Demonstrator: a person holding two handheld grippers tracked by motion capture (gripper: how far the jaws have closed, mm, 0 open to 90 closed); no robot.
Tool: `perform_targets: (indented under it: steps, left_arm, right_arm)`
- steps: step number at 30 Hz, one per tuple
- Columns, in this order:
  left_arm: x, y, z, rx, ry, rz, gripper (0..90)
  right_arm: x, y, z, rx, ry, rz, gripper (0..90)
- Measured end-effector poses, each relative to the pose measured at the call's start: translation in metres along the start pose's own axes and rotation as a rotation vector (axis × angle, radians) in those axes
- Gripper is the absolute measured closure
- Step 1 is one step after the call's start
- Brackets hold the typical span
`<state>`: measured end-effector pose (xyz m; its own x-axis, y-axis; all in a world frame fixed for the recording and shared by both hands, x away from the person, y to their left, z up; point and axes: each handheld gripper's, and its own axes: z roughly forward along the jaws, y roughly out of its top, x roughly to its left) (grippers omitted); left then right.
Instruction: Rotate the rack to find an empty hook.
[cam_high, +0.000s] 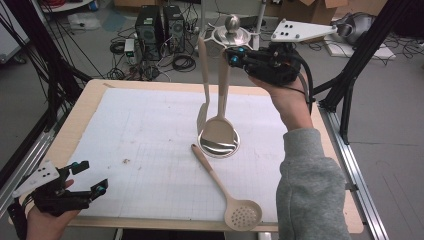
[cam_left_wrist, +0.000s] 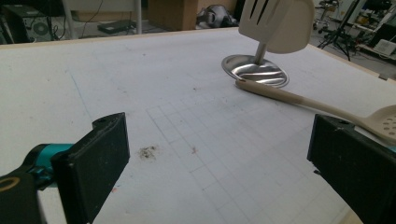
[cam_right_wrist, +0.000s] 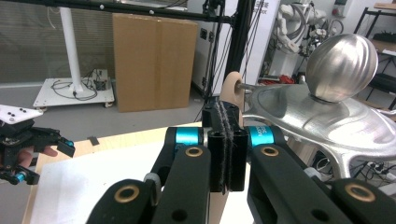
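While the right gripper (cam_high: 235, 56) sits at the top of the rack (cam_high: 231, 36), its jaws pressed together with the tip of a ladle (cam_high: 219, 131) handle right against them, the hanging job looks close to finished, and this is where it could slip. In the right gripper view the handle end (cam_right_wrist: 231, 91) has a hook of the rack through its hole, but whether the pads actually pinch the handle or only lie beside it I cannot tell. If they do hold it, pulling away sideways before letting go could drag the handle off the hook, and the ladle would drop onto the rack's shiny base (cam_high: 218, 145) or onto the slotted spoon (cam_high: 226, 192) lying on the mat (cam_high: 150, 140) with its handle end touching that base. A hard tug might also rock the rack, since the weight hangs high and to one side, and set the spatula (cam_high: 203, 82) beside the ladle swinging into it. The left gripper (cam_high: 85, 180) rests near the table's near left corner, jaws wide apart and empty, well away from the rack, so it could not steady anything in time. Next up is probably the slotted spoon; sliding it could nudge the base.
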<state>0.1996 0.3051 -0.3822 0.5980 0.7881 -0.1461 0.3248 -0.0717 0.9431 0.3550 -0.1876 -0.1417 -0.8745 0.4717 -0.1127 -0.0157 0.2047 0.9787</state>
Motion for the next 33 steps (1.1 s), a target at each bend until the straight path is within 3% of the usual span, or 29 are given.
perform_targets:
  steps: [22,28,33]
  left_arm:
    - [-0.001,0.0,0.002,0.004,-0.002,0.003,6.2]
    - [-0.002,-0.001,0.002,0.008,-0.001,0.006,6.2]
    - [-0.002,-0.001,0.001,0.004,0.001,0.007,6.2]
  right_arm:
    - [0.005,0.002,0.009,-0.01,-0.033,-0.001,90.0]
    - [0.005,0.0,0.005,-0.009,-0.047,0.002,90.0]
    - [0.003,-0.003,-0.008,-0.026,-0.058,0.011,90.0]
